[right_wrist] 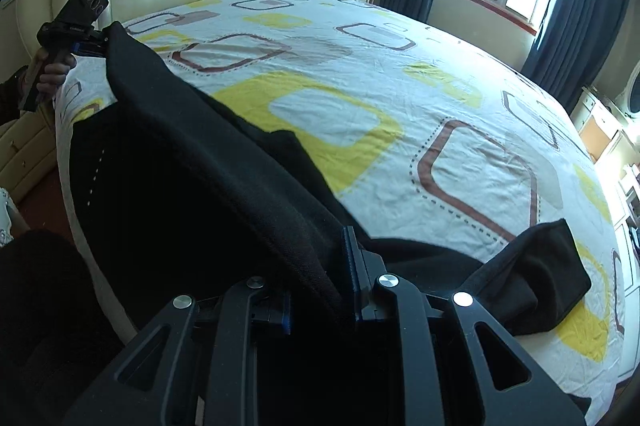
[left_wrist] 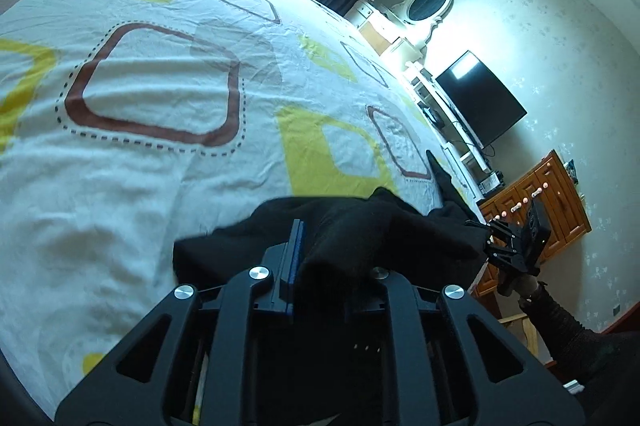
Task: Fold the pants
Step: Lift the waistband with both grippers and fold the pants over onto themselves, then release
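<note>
In the left wrist view, your left gripper (left_wrist: pixel 320 250) sat at the bottom centre of the frame, clenched on a bunched edge of the black pants (left_wrist: pixel 360 226). Cloth filled the gap between the blue pads and hid the right-hand one. From there the pants ran toward the right of the frame, where your right gripper (left_wrist: pixel 490 232) pinched the far end of the same edge in front of the wooden drawers (left_wrist: pixel 540 201). So the long axis lay left to right across the lower frame, along the near edge of the bed (left_wrist: pixel 160 105), with open sheet above it in the picture. I judged that the fold would have to go that way, up the frame and onto the sheet.

In the right wrist view, your right gripper (right_wrist: pixel 344 266) was at the bottom centre, jaws closed on a thick band of the pants (right_wrist: pixel 180 153), probably the waistband or a doubled edge. That band rose taut to the upper left of the frame, where your left gripper (right_wrist: pixel 94 41) and hand (right_wrist: pixel 52 73) held its other end. Below the band the cloth hung over the bed's side (right_wrist: pixel 64 129) at the lower left. A loose piece (right_wrist: pixel 532 266) lay on the sheet at the lower right, nearer your right hand.
</note>
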The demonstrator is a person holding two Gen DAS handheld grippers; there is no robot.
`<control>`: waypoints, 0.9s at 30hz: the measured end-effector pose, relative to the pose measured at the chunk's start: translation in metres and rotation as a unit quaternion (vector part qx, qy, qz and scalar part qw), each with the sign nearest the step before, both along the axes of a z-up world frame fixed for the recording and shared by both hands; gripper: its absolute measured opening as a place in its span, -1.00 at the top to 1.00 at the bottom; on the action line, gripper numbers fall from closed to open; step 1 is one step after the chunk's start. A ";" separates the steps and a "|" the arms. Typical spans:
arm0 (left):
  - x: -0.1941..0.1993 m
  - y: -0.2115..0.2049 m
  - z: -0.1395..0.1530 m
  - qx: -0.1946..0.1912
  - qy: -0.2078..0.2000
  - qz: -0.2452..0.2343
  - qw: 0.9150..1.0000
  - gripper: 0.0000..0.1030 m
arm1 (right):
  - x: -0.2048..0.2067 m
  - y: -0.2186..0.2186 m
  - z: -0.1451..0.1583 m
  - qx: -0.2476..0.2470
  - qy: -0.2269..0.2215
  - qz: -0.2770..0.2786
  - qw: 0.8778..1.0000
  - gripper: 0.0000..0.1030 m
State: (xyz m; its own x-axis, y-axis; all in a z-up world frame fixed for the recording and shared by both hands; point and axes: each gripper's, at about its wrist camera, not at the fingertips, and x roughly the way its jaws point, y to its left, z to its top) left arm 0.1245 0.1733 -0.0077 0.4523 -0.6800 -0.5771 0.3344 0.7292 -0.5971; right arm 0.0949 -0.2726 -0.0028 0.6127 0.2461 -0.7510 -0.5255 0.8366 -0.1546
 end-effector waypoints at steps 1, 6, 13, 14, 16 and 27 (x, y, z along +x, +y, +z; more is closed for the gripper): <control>-0.010 0.001 -0.008 0.008 0.007 -0.001 1.000 0.64 | -0.006 0.002 -0.009 -0.006 0.006 0.000 1.000 0.60; -0.045 -0.003 -0.050 0.057 0.049 -0.001 0.997 0.57 | -0.033 0.006 -0.059 -0.036 0.044 -0.005 0.998 0.56; -0.082 0.030 -0.053 0.092 0.054 0.071 0.992 -0.29 | -0.053 -0.011 -0.040 0.054 0.048 -0.051 0.996 -0.49; -0.087 0.038 -0.051 0.092 0.055 0.087 0.990 -0.29 | -0.057 -0.013 -0.037 0.069 0.052 -0.055 0.995 -0.49; -0.096 0.050 -0.047 0.068 0.064 0.119 0.988 -0.29 | -0.057 -0.023 -0.033 0.121 0.082 -0.079 0.986 -0.49; -0.105 -0.023 -0.048 0.003 0.152 0.171 0.973 -0.29 | -0.041 -0.071 -0.060 0.463 0.190 -0.257 0.827 -0.50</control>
